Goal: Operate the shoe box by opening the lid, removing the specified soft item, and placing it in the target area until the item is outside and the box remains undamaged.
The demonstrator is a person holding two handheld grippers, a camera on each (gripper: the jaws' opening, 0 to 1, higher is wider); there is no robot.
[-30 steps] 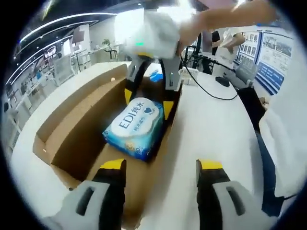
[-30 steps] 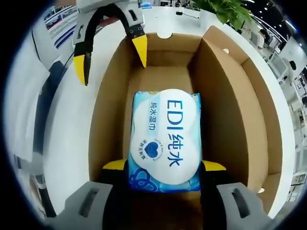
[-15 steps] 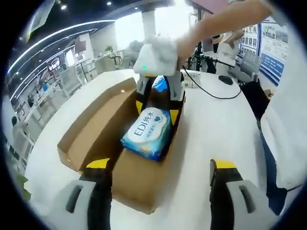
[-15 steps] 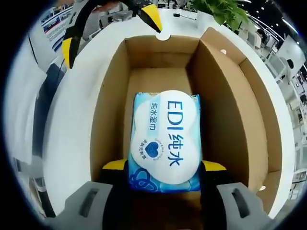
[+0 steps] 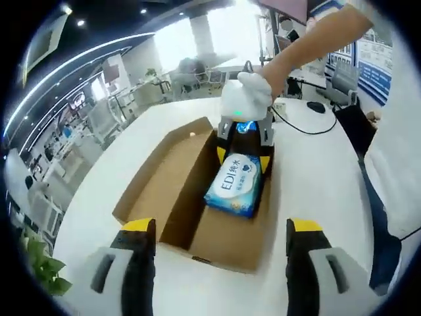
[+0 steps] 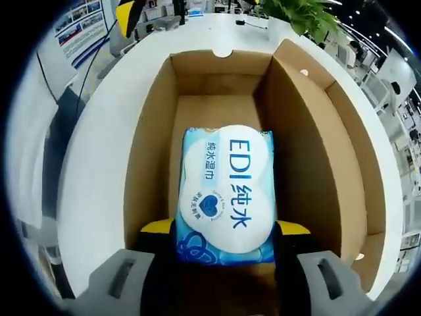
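An open brown cardboard shoe box [image 5: 172, 192] lies on a white table, its lid [image 5: 152, 176] folded out flat to one side. A blue and white pack of wet wipes [image 6: 227, 191] is inside it, and my right gripper [image 6: 225, 232] is shut on the pack's near end. In the left gripper view the pack [image 5: 237, 184] tilts over the box's right part, with the right gripper [image 5: 245, 146] behind it under a white-gloved hand [image 5: 247, 95]. My left gripper [image 5: 221, 227] hangs open in front of the box with nothing between its jaws.
The white table [image 5: 309, 164] stretches around the box. A black cable [image 5: 299, 125] runs across it on the far side. A green plant [image 6: 304, 14] stands beyond the box's far end. A person's sleeve [image 5: 395, 151] is at the right. Office desks fill the background.
The left gripper has drawn back from the box, which now looks smaller in its view; its yellow tips have nearly left the right gripper view. The right gripper stays shut on the pack.
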